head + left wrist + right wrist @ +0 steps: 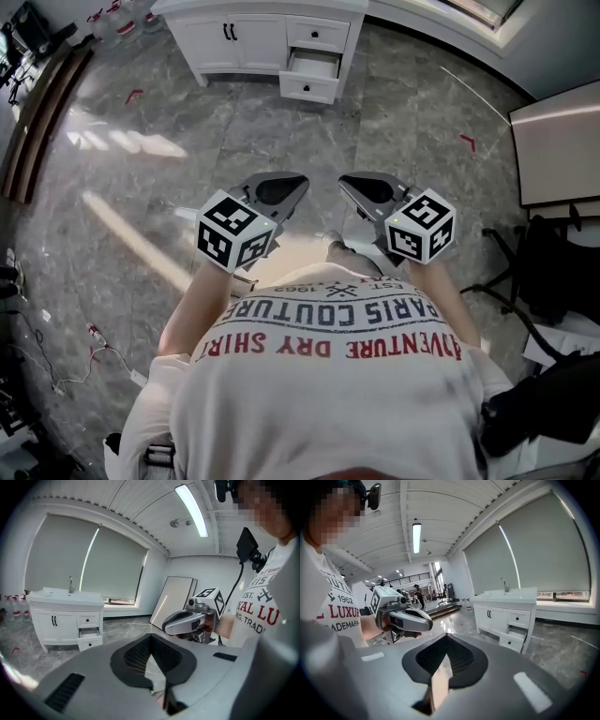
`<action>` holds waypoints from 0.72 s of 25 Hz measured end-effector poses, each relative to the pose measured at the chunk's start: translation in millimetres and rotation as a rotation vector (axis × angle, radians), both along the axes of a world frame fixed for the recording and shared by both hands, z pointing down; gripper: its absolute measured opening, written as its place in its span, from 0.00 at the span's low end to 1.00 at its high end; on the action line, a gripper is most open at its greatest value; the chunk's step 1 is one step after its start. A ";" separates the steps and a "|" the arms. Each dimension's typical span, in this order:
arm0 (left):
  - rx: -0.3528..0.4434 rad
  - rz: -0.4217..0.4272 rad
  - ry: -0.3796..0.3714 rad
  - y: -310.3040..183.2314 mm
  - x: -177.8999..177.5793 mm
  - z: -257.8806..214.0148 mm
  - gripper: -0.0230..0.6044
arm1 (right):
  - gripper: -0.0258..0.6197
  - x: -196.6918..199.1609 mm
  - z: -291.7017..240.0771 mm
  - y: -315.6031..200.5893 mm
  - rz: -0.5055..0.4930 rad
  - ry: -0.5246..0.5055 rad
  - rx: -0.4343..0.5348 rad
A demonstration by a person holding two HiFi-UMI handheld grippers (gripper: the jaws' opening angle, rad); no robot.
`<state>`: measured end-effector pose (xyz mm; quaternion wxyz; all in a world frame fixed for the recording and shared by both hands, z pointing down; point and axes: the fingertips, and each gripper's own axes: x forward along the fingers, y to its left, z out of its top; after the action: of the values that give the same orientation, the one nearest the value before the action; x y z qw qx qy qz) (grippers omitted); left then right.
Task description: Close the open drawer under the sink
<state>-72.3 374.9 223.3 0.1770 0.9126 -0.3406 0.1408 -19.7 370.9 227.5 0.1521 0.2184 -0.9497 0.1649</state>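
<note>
Plainly the drawer (309, 86) stands pulled out on the right side of the white cabinet (239, 42), below a shut drawer. It lies at the far end of the marble floor (187, 141), well apart from the person. The left tool (294, 187) and the right tool (352, 186) are both held up near the chest, side by side. Each has its jaws brought together at the tips, with nothing between them.

The job looks not yet begun; the person must first walk up to the cabinet.

The drawer is a stiff box, probably light and running on slides, so it should glide in under a steady push and need no grip. The best place to press is likely the flat front panel, near its small dark knob (89, 644). Pushing in the middle should drive it straight rather than skewed. A closed tool tip suits that well. The painted face may be slick, so a square, gentle push guards against the tip sliding off or the drawer slamming.
</note>
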 end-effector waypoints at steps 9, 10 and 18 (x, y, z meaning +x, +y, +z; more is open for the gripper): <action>-0.059 0.006 0.013 -71.5 27.2 28.1 0.04 | 0.04 40.4 31.2 -67.7 0.073 -0.030 -0.058; -0.065 0.008 0.011 -84.5 32.3 32.7 0.04 | 0.04 46.8 36.4 -83.0 0.084 -0.033 -0.063; -0.134 0.000 -0.009 -227.5 80.8 73.1 0.04 | 0.04 105.1 75.7 -228.8 0.114 -0.062 -0.125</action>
<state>8.5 147.4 296.3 0.2359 0.8982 -0.3310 0.1676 85.4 142.1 303.2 0.1264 0.2572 -0.9278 0.2388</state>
